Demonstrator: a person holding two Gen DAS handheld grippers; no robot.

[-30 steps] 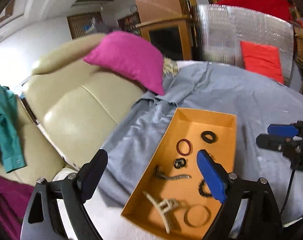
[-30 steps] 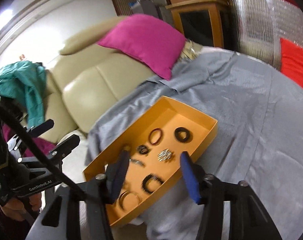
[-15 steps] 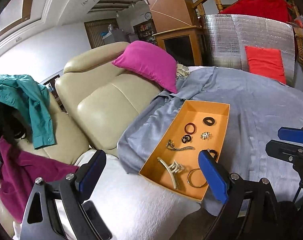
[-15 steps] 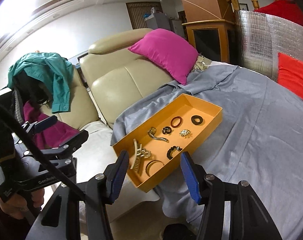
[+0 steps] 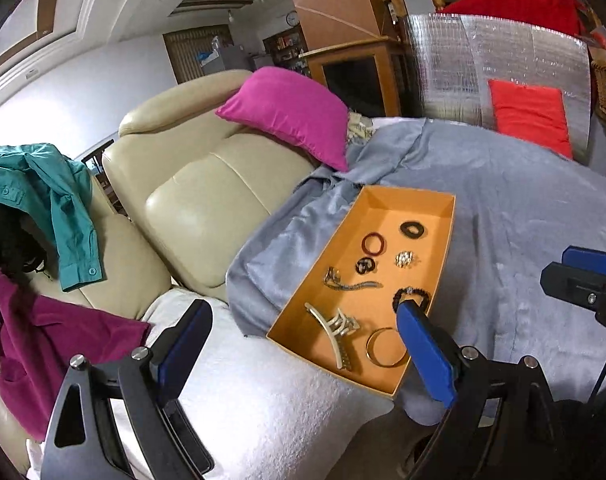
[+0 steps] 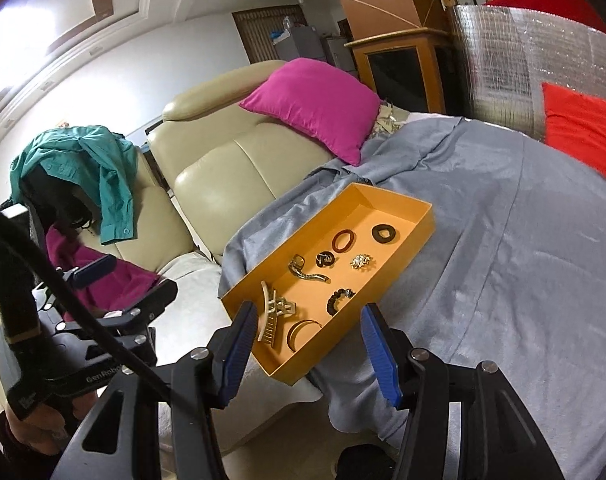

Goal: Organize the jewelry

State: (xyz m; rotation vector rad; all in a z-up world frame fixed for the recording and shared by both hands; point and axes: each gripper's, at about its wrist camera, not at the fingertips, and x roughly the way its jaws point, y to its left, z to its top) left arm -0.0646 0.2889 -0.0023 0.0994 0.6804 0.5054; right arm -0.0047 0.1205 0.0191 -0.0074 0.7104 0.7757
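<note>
My orange tray (image 5: 443, 216) sits mid-frame on the grey sheet (image 5: 523, 208), holding a cream claw clip (image 5: 335, 330), gold bangle (image 5: 385, 350) and red ring (image 5: 373, 243). It looks smaller than a second ago. My left tool (image 5: 303, 348) and right tool (image 6: 309, 344) are spread, empty.

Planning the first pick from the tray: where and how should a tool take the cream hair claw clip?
Probably grip the cream hair claw clip across its long curved spine, coming from above. It lies flat in the orange tray, teeth splayed toward the gold bangle, so the spine is the narrow, unobstructed part.
</note>
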